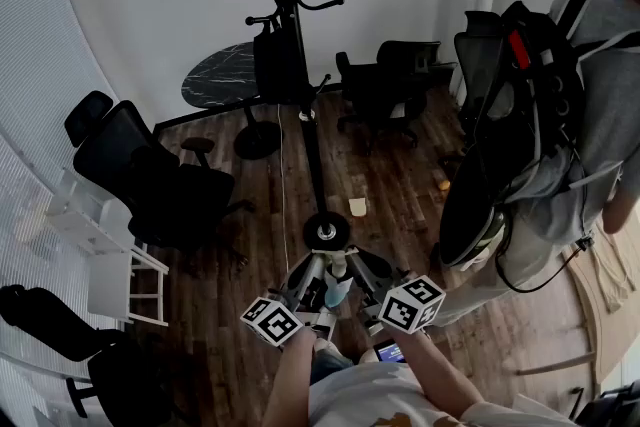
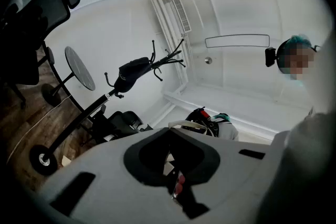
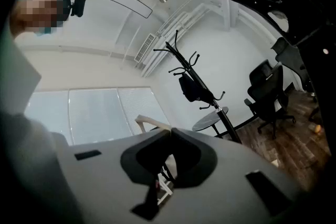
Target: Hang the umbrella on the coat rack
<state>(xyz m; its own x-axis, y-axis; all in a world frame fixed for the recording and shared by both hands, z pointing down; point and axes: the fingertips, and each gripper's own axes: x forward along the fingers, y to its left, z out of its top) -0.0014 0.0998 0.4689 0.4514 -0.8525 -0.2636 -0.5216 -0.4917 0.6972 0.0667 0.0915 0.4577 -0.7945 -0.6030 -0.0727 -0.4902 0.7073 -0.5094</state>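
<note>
The black coat rack [image 1: 300,65] stands mid-room on a round base [image 1: 326,233]. A folded black umbrella [image 1: 268,63] hangs from one of its lower hooks; it also shows as a dark bundle on the rack in the left gripper view, umbrella [image 2: 131,71], and in the right gripper view, umbrella [image 3: 191,89]. Both grippers are held low, close to my body, well short of the rack. My left gripper [image 1: 318,265] [image 2: 168,129] and right gripper [image 1: 352,265] [image 3: 170,131] have their jaws together with nothing between them.
A person with a black backpack [image 1: 520,115] stands at the right. Black office chairs [image 1: 150,175] [image 1: 385,85] flank the rack, a dark round table [image 1: 225,75] stands behind it, and a white shelf unit [image 1: 110,265] is at the left. A small pale object [image 1: 358,206] lies on the wood floor.
</note>
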